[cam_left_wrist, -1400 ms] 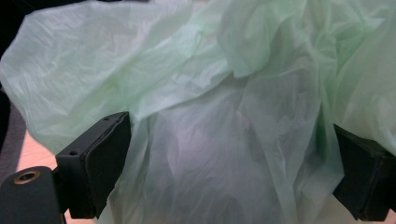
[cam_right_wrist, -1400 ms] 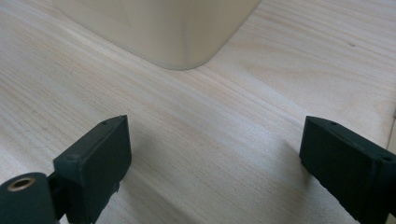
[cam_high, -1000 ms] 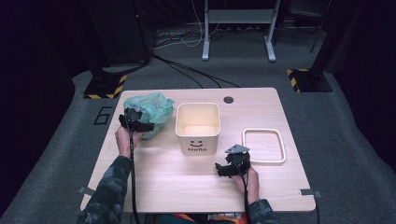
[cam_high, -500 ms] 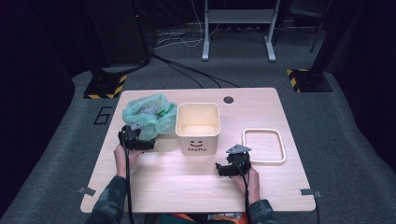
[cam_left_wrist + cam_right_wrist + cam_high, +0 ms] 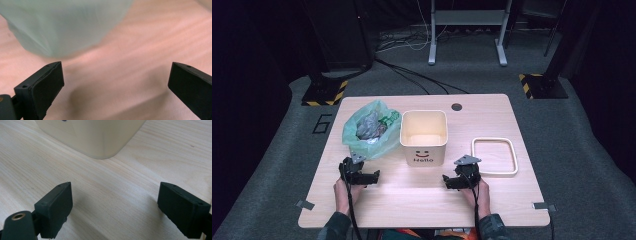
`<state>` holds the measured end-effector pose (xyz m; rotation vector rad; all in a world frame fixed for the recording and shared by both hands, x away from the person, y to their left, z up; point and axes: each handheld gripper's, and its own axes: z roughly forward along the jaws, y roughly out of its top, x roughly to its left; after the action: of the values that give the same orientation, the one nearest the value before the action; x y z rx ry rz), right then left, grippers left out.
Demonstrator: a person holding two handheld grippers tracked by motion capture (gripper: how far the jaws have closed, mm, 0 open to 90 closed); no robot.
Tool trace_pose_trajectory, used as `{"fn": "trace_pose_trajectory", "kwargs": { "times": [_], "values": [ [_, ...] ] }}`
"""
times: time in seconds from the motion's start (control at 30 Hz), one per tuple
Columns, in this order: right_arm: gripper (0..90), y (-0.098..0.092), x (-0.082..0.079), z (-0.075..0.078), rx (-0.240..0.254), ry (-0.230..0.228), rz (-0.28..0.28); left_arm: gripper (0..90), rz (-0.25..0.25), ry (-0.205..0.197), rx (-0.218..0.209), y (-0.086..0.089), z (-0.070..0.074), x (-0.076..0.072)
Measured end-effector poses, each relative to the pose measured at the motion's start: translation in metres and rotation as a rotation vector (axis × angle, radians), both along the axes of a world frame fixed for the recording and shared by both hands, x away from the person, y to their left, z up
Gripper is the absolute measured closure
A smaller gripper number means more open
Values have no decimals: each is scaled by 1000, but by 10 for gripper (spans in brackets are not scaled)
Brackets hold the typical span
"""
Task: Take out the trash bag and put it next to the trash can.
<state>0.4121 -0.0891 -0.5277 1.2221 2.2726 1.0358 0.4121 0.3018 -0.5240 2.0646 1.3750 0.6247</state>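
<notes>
Left to right across the table (image 5: 422, 200). The green bag (image 5: 368, 129) of rubbish stands open-mouthed at the left, just beside the cream bin (image 5: 423, 136), probably so that it can go back in as a liner or be carried off; it sits free, with nothing gripping it. The left gripper (image 5: 371, 178) rests low on the table in front of the bag, its jaws wide apart with only bare wood between them; they have just been opening, and the bag shows as a pale green mass beyond them in the left gripper view (image 5: 67, 25). The bin, printed with a face and "Hello", stands empty at the centre. The right gripper (image 5: 447, 181) waits before the bin's near corner (image 5: 92, 137), jaws likewise apart and holding nothing. The white frame (image 5: 494, 156), apparently the bin's rim, lies flat at the right. Compared with a second ago, the left gripper has drawn back from the bag toward the person, whereas the right has stayed put.
</notes>
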Motion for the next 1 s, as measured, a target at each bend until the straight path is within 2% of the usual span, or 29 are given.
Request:
{"fn": "trace_pose_trajectory", "kwargs": {
  "times": [0.07,0.13,0.27,0.53,0.7,0.8,1.0],
  "values": [
    [121,0,0,0,3,0,0,3,5,-6,-29,0,-2,-5],
    [122,-1,0,0,12,2,-1,4,6,-14,-21,0,-2,-10],
    [122,-3,0,1,27,6,6,3,13,-19,-66,3,-6,-17],
    [115,-13,-5,6,54,5,9,2,7,-9,-77,2,-6,-20],
    [119,-26,-13,24,59,-51,-9,1,5,-7,-77,2,-6,-20],
    [122,-39,-15,35,46,-74,-30,1,6,-11,-76,2,-7,-20],
    [124,-69,-14,43,30,-86,-90,1,7,-10,-77,1,-6,-20]
  ]
}}
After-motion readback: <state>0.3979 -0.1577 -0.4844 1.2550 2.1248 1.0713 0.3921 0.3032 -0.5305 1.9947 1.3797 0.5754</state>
